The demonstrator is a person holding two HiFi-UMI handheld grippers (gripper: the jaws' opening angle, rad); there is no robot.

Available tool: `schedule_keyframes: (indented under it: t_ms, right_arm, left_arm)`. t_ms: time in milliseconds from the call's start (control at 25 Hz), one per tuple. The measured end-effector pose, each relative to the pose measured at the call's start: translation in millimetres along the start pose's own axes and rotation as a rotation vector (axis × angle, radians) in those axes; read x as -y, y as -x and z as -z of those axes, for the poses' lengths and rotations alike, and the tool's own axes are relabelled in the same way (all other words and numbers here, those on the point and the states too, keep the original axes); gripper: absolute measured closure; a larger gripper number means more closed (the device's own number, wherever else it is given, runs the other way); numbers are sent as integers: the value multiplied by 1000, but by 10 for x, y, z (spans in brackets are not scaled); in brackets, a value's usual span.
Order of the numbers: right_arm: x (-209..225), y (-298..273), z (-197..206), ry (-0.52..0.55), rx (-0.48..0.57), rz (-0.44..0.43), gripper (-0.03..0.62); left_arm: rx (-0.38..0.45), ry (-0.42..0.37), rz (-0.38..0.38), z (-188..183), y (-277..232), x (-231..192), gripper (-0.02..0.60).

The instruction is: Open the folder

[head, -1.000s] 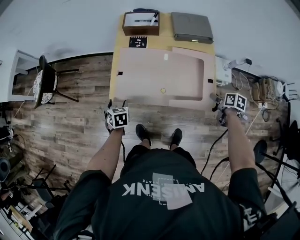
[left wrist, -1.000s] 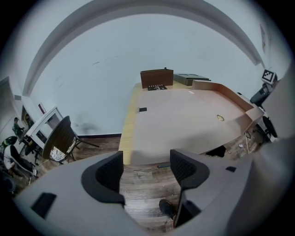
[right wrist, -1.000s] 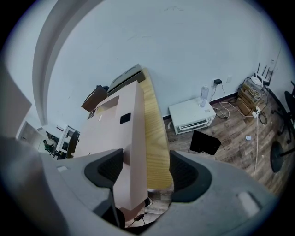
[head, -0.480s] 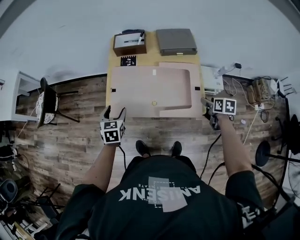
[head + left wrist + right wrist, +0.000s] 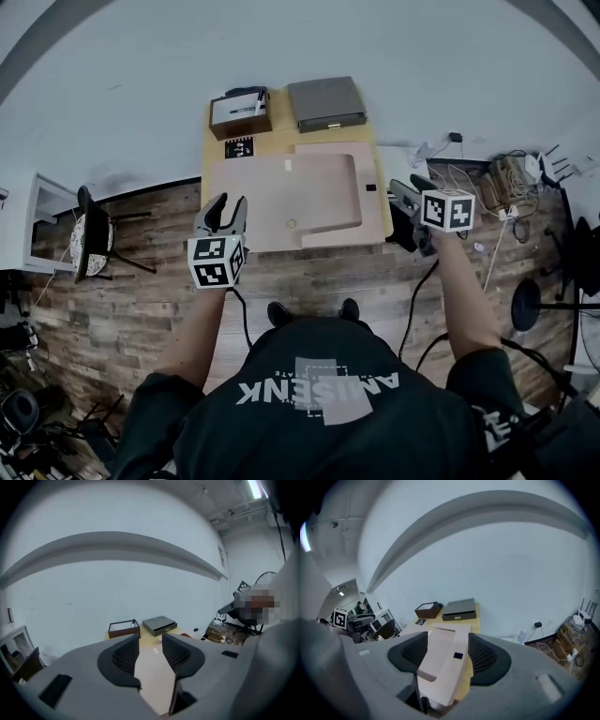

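A flat pinkish-beige folder (image 5: 291, 202) lies shut on a yellow table (image 5: 211, 159), flap side up, with a small round clasp (image 5: 291, 223) near its front edge. My left gripper (image 5: 223, 208) hovers at the folder's front left corner, above the table. Its jaws are closing with nothing between them; the left gripper view shows only the distant folder (image 5: 152, 677) through the gap. My right gripper (image 5: 405, 192) hangs off the table's right front corner. Its jaws are wide, closing slightly and holding nothing, and the folder (image 5: 445, 660) lies beyond them.
Behind the folder stand a brown open tray (image 5: 239, 112) holding a pen, a grey flat box (image 5: 325, 103) and a black marker card (image 5: 239, 148). A chair (image 5: 89, 239) is on the wooden floor at left. Cables and a power strip (image 5: 487, 183) lie at right.
Both grippers have risen from the table's front corners and look larger in the head view. The left jaws have narrowed. The folder has not moved on the table.
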State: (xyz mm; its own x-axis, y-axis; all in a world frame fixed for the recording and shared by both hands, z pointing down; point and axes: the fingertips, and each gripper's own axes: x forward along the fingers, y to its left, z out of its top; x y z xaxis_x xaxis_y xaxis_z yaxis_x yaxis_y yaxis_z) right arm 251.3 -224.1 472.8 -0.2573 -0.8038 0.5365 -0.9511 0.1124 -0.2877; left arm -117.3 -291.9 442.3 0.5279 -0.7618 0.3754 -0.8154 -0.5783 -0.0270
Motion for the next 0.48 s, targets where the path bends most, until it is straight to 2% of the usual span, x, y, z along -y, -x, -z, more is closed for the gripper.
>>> schedule_keyframes:
  t_ms: [120, 320, 480]
  right_arm:
    - [-170, 228, -300, 30, 85, -30, 327]
    - [-398, 592, -713, 101, 202, -39, 376]
    - [-527, 840, -957, 119, 282, -34, 429]
  left_arm:
    - [47, 45, 43, -273, 24, 129, 430]
    - [98, 93, 92, -659, 82, 281, 442]
    - [154, 98, 61, -981, 202, 334, 516]
